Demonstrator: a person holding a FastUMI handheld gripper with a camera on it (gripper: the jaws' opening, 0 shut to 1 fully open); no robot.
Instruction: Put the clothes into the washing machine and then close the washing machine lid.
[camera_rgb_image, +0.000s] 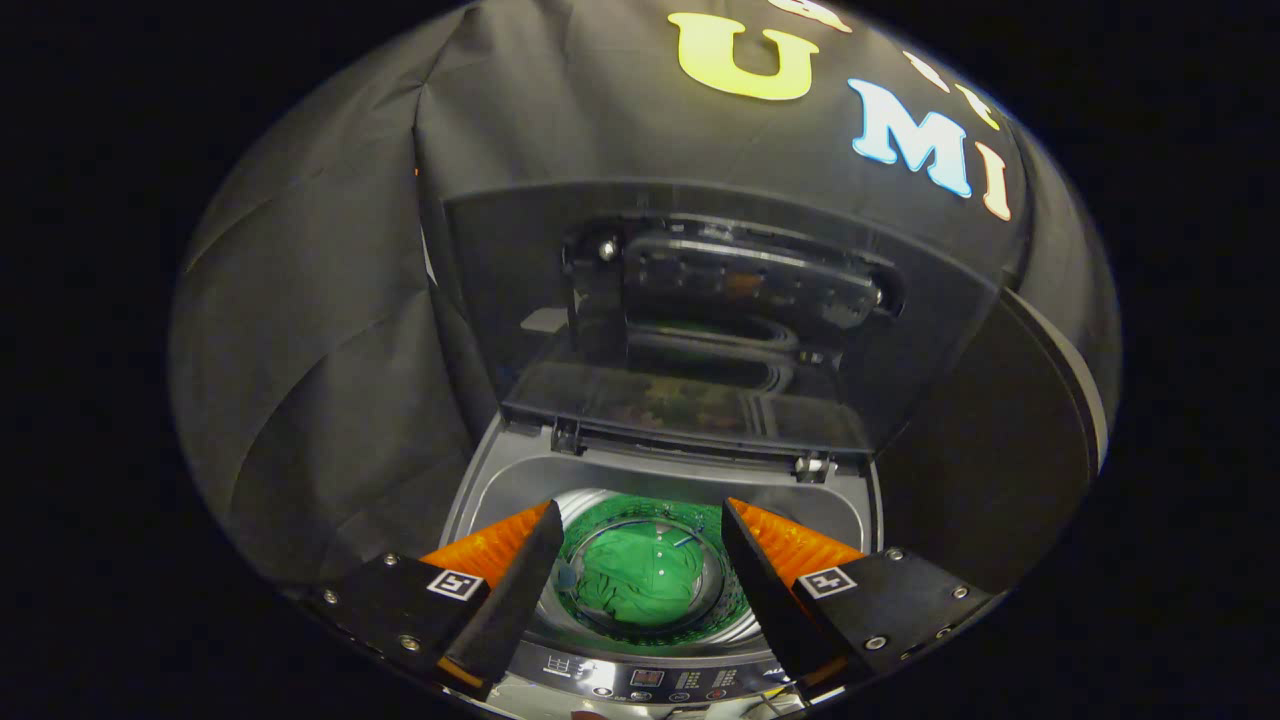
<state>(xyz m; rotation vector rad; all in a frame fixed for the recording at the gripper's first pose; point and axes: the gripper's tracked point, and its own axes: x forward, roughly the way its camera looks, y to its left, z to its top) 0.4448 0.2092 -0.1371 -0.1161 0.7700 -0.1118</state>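
Gripper view | gripper (640, 525) spread, empty | one green garment (635, 585) in drum | one washer lid (700, 330) raised

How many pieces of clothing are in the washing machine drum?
1: a green garment lies bunched at the bottom of the drum, seen between the open fingers. More could be hidden beneath it. The lid stands open.

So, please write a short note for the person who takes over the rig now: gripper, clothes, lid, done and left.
Gripper: open, holding nothing, fingers above the washing machine opening.
Clothes: a green garment lies at the bottom of the drum, seen between the fingers.
Lid: raised, folded back beyond the fingers.
Done: clothes are in.
Left: close the lid.
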